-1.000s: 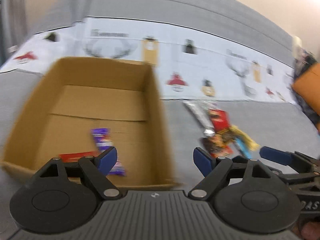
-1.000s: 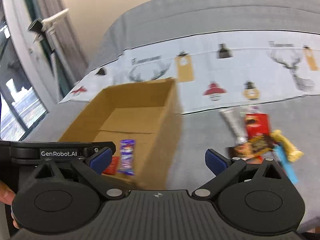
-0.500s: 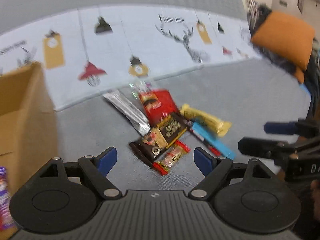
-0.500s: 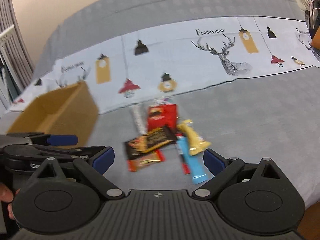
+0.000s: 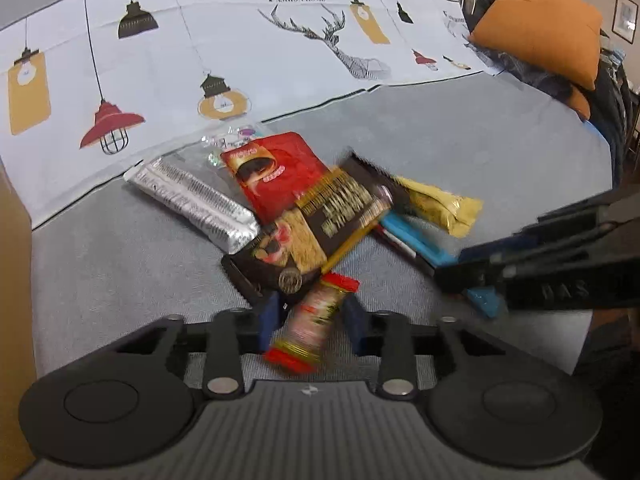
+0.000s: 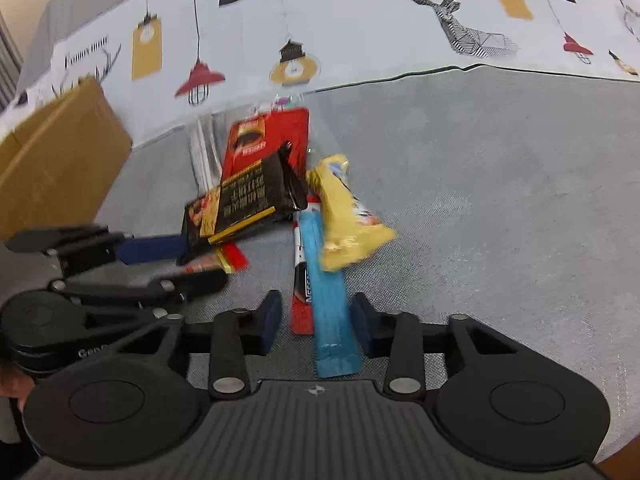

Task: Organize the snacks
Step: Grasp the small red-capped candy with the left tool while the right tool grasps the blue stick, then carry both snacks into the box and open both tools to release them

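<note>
A pile of snacks lies on the grey bedspread. My left gripper [image 5: 311, 327] has its fingers close on either side of a small red and gold bar [image 5: 316, 318], with a little gap showing. Behind it lie a dark brown and gold pack [image 5: 320, 220], a red sachet [image 5: 276, 172], a silver pack [image 5: 192, 200] and a yellow pack [image 5: 436, 204]. My right gripper [image 6: 318, 322] has narrowed around a blue stick [image 6: 328, 300] and a red stick [image 6: 300, 292]; its fingers stand slightly off them. The yellow pack [image 6: 344, 216] lies just beyond.
The cardboard box [image 6: 52, 160] stands at the left of the pile; its wall [image 5: 12, 280] fills the left edge of the left wrist view. An orange cushion [image 5: 544, 32] and dark clothes lie at the far right. A printed white sheet [image 5: 240, 40] runs behind the snacks.
Both grippers swung from the box to the snack pile and came down on it. Both jaws narrowed from wide open, the left around the red and gold bar, the right around the sticks.
</note>
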